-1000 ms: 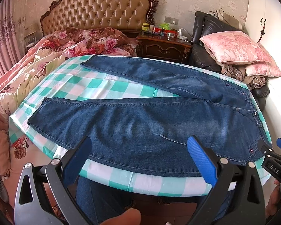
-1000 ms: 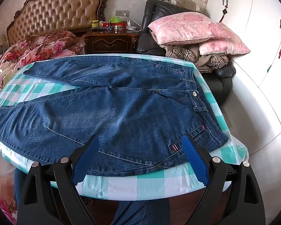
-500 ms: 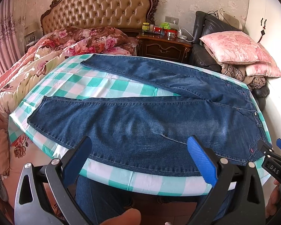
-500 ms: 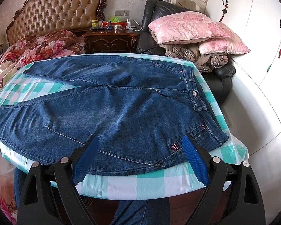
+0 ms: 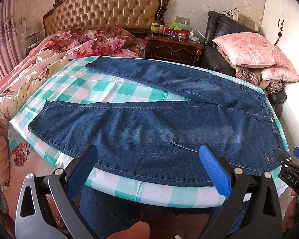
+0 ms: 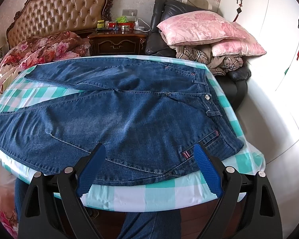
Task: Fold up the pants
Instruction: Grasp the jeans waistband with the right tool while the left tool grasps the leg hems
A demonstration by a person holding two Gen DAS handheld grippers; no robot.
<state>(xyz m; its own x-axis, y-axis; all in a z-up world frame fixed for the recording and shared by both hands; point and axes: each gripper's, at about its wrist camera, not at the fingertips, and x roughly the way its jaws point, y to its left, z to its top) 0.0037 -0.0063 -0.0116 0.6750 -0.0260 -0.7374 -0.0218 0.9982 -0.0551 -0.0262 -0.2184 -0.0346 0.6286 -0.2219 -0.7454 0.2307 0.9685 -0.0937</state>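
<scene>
- The pants [image 5: 149, 127] lie flat on the tabletop [image 5: 113, 87], just ahead of both tools; the legs fork apart toward the left hand-held gripper's side, the waistband [image 6: 211, 103] lies ahead and to the right of the right one.
- The left hand-held gripper [image 5: 147, 169] hangs at the near edge with blue fingers [image 5: 214, 171] spread apart, holding nothing.
- The right hand-held gripper [image 6: 149, 167] likewise stands wide apart over the near hip; the pocket [image 6: 207, 141] shows just beyond its right finger.

Matt denim pants [image 5: 149, 131] lie on a glossy, plastic-looking checked tablecloth [image 5: 117, 91].
</scene>
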